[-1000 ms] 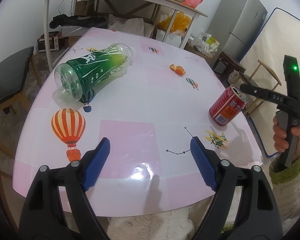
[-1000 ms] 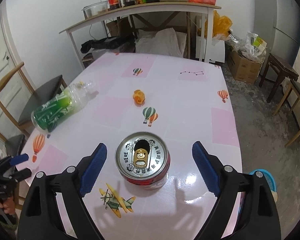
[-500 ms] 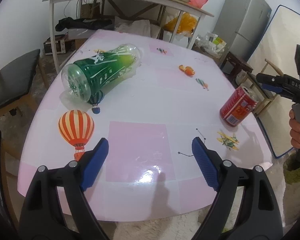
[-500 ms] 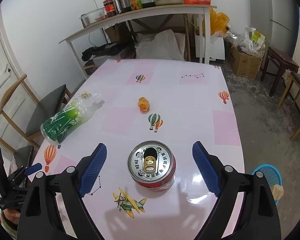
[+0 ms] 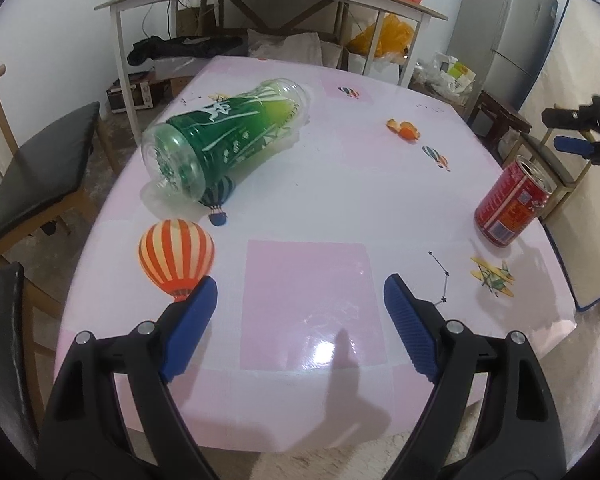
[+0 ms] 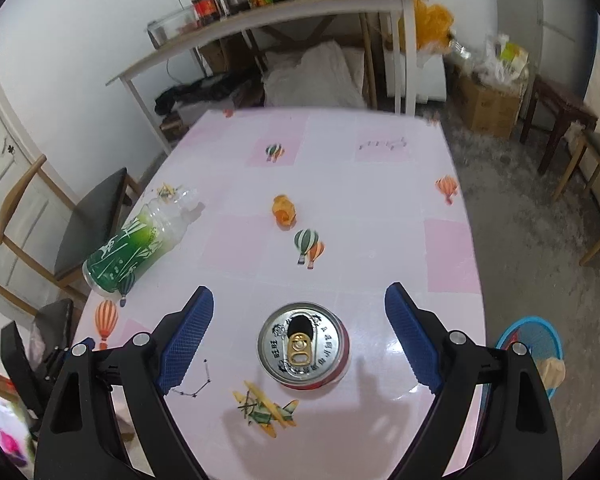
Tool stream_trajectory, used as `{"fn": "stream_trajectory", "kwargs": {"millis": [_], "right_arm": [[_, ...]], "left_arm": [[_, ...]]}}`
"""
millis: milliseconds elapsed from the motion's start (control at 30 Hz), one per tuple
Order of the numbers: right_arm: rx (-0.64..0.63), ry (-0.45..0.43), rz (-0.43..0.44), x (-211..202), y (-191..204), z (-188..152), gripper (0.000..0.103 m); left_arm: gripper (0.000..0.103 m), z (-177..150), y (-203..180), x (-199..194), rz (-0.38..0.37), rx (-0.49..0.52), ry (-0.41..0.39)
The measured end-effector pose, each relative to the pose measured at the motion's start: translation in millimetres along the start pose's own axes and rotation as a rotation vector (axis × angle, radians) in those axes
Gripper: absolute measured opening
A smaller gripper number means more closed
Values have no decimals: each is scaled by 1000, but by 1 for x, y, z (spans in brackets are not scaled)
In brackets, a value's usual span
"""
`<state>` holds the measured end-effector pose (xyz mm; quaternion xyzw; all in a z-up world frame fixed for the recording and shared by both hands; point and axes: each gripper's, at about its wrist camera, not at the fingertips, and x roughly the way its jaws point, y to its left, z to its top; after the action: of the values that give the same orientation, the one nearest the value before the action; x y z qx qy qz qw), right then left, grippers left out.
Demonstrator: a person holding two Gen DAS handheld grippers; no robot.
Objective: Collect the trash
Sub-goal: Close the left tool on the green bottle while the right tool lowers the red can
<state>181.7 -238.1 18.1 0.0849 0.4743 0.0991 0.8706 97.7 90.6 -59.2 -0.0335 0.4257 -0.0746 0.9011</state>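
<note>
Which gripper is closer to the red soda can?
Right. The right gripper hangs open just above the red soda can; the left gripper, also open, sits across the table, well away.

The right hand-held gripper [image 5: 580, 132] is cut off by the left view's edge, its holder's hand barely showing.

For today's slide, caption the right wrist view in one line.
Open right gripper poised above an upright red can on the pink table.
</note>
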Motion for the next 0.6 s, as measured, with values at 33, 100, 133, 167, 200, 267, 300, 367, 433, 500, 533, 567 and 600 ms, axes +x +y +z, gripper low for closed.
{"fn": "stream_trajectory", "kwargs": {"millis": [33, 100, 133, 167, 200, 267, 300, 367, 433, 500, 533, 567, 600], "right_arm": [[18, 45, 21, 7, -1, 8, 85], [51, 109, 48, 17, -3, 18, 85], [71, 141, 58, 24, -4, 23, 85], [86, 180, 76, 33, -5, 31, 85], [107, 206, 90, 40, -7, 37, 85], [140, 254, 97, 61, -10, 50, 85], [147, 276, 91, 71, -10, 56, 85], [178, 320, 97, 94, -14, 69, 85], [186, 355, 99, 116, -11, 83, 85], [173, 364, 69, 131, -7, 94, 84], [164, 367, 46, 138, -5, 99, 83], [157, 369, 32, 145, -2, 103, 83], [157, 372, 36, 149, -1, 106, 83]], "left_arm": [[81, 0, 0, 1, 1, -2, -2], [82, 1, 2, 5, -8, -9, -2], [82, 1, 2, 7, -11, -9, 4], [82, 1, 2, 9, -13, -6, 9], [82, 1, 1, 12, -15, 2, 17], [82, 3, 1, 16, -13, 20, 24], [82, 3, 1, 16, -13, 26, 21], [82, 3, 0, 17, -12, 34, 13], [82, 3, 1, 18, -15, 41, 9], [82, 4, 1, 13, -35, 48, -13], [82, 5, 3, 7, -45, 52, -43], [82, 10, 7, -5, -46, 53, -100], [82, 14, 13, -15, -45, 56, -145]]}}
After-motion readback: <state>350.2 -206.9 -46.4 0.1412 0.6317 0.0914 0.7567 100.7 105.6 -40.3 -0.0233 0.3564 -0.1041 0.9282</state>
